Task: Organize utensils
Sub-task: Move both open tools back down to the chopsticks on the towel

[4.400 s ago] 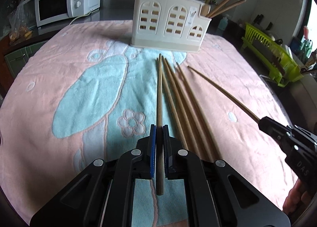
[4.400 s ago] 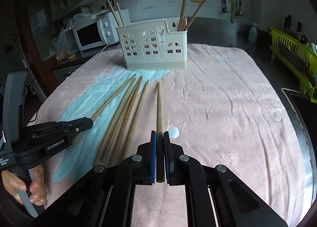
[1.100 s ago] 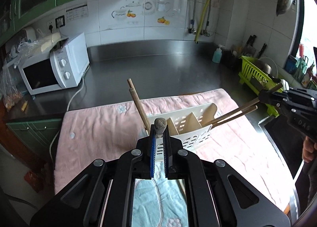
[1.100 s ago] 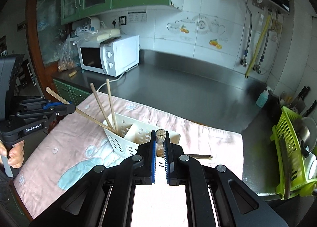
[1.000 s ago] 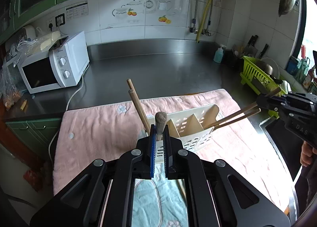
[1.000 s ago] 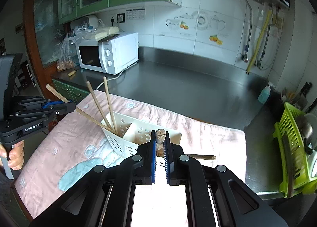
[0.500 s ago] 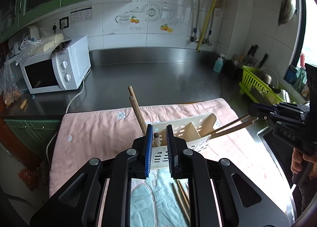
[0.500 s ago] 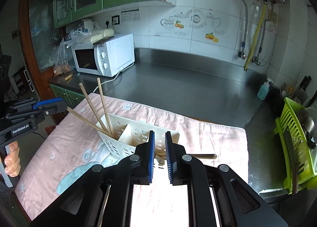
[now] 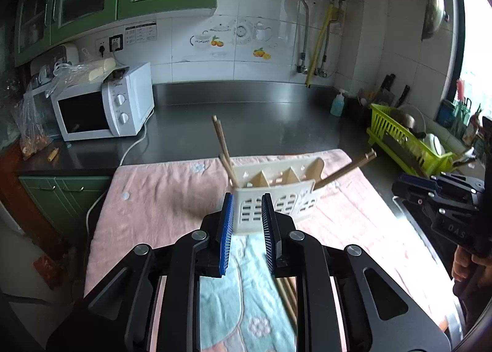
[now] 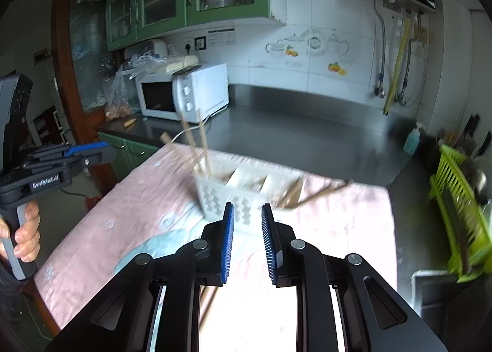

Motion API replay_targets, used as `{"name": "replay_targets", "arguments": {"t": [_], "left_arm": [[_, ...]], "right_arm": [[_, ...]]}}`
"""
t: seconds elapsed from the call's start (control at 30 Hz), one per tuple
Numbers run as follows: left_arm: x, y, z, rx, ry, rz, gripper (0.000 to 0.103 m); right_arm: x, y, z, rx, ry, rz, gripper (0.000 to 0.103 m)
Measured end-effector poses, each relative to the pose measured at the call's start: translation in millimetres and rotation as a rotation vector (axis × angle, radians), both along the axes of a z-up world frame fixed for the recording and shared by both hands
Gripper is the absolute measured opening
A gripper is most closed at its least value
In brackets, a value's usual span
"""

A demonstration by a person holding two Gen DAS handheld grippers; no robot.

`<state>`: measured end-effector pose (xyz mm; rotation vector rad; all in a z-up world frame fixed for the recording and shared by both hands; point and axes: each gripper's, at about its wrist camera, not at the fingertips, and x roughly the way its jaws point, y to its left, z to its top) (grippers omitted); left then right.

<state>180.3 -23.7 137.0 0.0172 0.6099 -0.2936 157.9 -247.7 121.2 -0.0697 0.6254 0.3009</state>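
Both tools are empty and their jaws are opening: the left hand-held gripper (image 9: 246,229) shows a narrow gap with nothing between its blue pads, and the right hand-held gripper (image 10: 247,235) reads the same. The white utensil holder (image 9: 273,198) stands on the pink towel (image 9: 160,198) covering the surface, with chopsticks (image 9: 223,149) upright in its left compartment and another pair (image 9: 347,167) leaning out over its right end. More loose chopsticks (image 9: 287,290) lie on the towel just below the left jaws (only partly seen past the fingers). The step in hand looks like going back down for the next stick. To do it well, open wider before descending, straddle a single stick near its thick end, and keep the two tools well apart so neither knocks the holder
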Motion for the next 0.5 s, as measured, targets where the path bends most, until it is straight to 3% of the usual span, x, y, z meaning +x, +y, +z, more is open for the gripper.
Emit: {"name": "replay_targets", "arguments": {"t": [0.13, 0.23, 0.5], "left_arm": [[-24.9, 6.6, -15.1, -0.006, 0.010, 0.008, 0.019], [-41.6, 11.5, -30.2, -0.005, 0.011, 0.025, 0.037], [-73.3, 14.7, -75.6, 0.013, 0.049, 0.061, 0.041]], "right_arm": [[-27.3, 6.4, -29.1, 0.017, 0.028, 0.003, 0.018], [-46.2, 10.4, -54.6, 0.043, 0.060, 0.003, 0.018], [-85.4, 20.5, -127.1, 0.078, 0.151, -0.018, 0.018]]}}
